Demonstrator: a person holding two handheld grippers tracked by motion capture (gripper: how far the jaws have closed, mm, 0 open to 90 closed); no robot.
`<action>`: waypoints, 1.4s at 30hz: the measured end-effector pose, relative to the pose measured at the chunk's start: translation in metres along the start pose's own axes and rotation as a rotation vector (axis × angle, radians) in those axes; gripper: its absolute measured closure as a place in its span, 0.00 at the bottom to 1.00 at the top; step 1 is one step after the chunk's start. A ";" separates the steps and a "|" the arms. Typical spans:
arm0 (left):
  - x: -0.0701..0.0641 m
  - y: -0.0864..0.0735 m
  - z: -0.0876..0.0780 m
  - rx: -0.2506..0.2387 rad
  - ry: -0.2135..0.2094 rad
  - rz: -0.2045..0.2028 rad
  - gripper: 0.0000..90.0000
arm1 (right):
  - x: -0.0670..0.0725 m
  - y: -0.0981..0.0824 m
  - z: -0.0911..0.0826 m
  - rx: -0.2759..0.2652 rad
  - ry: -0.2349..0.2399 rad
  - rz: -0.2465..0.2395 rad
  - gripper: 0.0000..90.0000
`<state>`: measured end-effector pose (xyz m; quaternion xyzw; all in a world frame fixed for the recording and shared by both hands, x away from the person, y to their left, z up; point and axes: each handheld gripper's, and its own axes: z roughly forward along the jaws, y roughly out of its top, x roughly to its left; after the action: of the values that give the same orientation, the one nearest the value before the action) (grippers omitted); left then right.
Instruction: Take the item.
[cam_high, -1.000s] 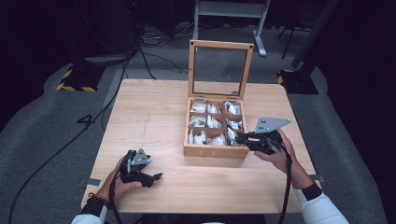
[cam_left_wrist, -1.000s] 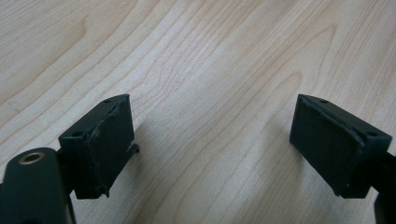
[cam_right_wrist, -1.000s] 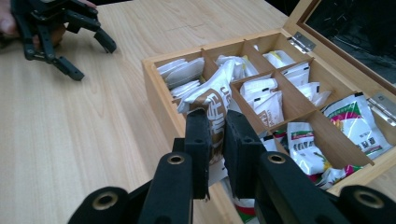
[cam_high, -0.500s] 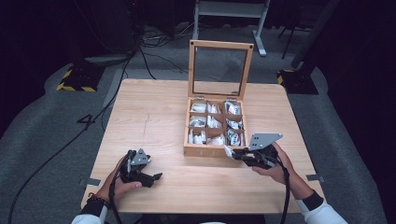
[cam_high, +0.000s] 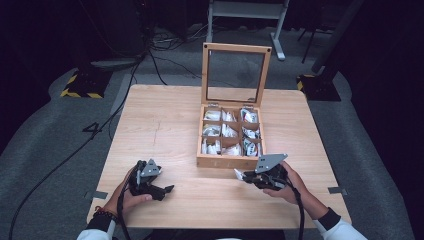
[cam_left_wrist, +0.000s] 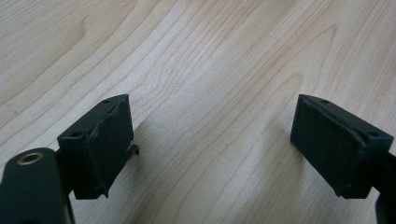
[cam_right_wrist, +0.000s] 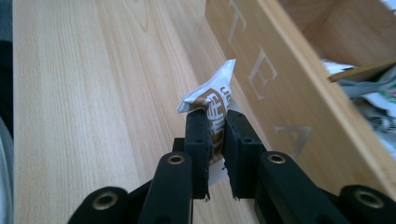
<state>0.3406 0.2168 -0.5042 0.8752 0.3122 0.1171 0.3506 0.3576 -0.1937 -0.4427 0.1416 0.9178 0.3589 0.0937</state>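
Left gripper (cam_high: 167, 189) low over the pale wooden table (cam_high: 165, 120), black jaws wide apart, nothing between them but bare wood. Right gripper (cam_right_wrist: 216, 121) pinching a small white and brown paper packet (cam_right_wrist: 212, 95) tight; held just above the table, right beside the front wall of the open wooden tea box (cam_high: 227, 161); more white packets (cam_high: 222, 131) lying in its little square parts.

Sachet (cam_right_wrist: 212, 100) in front of box (cam_high: 227, 161).

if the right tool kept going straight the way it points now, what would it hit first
Probably bare table. The right tool, shut on a tea packet, points left along the front of the wooden box, toward open tabletop; depth is unclear, so it might graze the box.
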 end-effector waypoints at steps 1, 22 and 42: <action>0.000 0.000 0.000 0.000 0.001 -0.001 0.15 | 0.001 0.000 0.002 0.008 0.001 -0.003 0.89; 0.000 0.000 0.000 0.000 0.002 0.001 0.15 | 0.022 0.000 0.035 0.069 0.064 -0.040 0.89; -0.002 0.013 0.003 0.055 0.058 -0.075 0.17 | 0.008 -0.003 -0.005 -0.100 0.028 0.029 0.57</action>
<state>0.3465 0.2067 -0.4975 0.8683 0.3580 0.1207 0.3215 0.3484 -0.1961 -0.4415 0.1451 0.8977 0.4077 0.0827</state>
